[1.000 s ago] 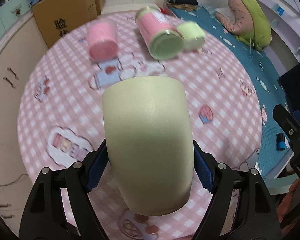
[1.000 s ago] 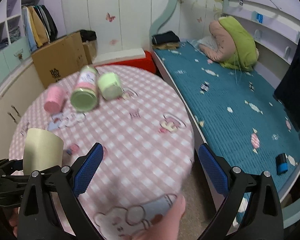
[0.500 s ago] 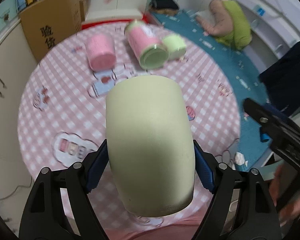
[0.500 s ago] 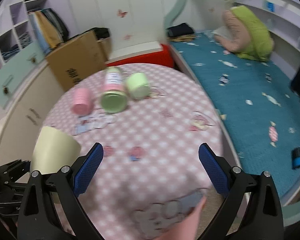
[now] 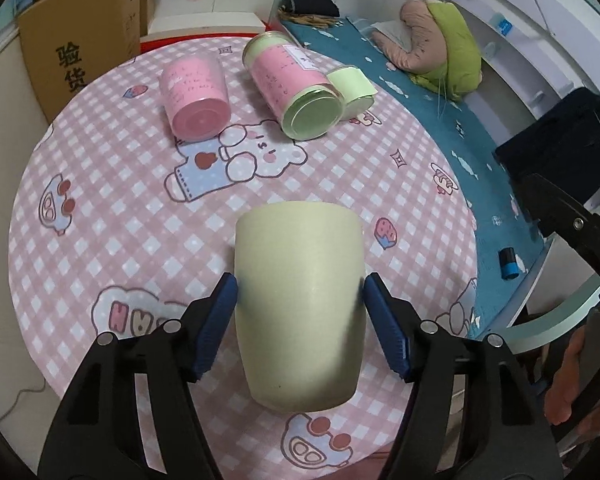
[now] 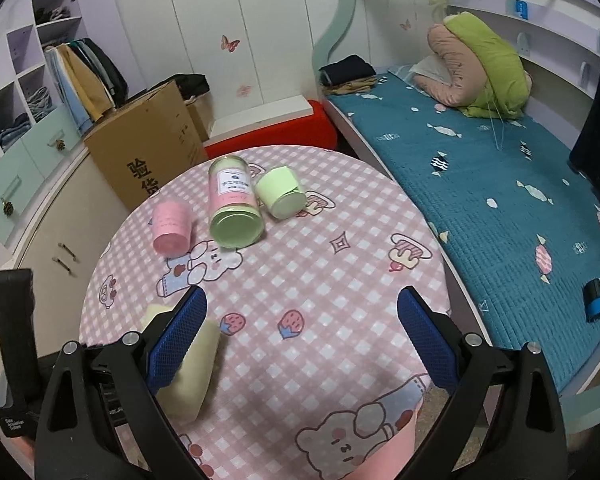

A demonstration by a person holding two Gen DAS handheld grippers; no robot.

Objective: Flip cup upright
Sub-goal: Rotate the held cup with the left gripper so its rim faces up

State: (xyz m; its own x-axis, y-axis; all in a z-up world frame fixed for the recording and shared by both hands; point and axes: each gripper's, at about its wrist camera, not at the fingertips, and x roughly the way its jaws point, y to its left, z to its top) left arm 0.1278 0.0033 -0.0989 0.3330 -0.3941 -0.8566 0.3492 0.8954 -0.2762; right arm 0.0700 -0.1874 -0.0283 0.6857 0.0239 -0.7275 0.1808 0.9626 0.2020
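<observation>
Mid-flip: the left gripper (image 5: pixel 300 300) pinches the pale yellow cup (image 5: pixel 300 300) above the checked table (image 5: pixel 120 200); next, set it down upright; right gripper (image 6: pixel 300 332) spread, idle.

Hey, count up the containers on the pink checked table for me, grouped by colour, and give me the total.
Pink: 1, the pink cup.
Green: 2, the tall green jar with a pink label and the small green cup.
Pale yellow: 1, the cream cup between the left gripper's pads.
Total: 4.
</observation>
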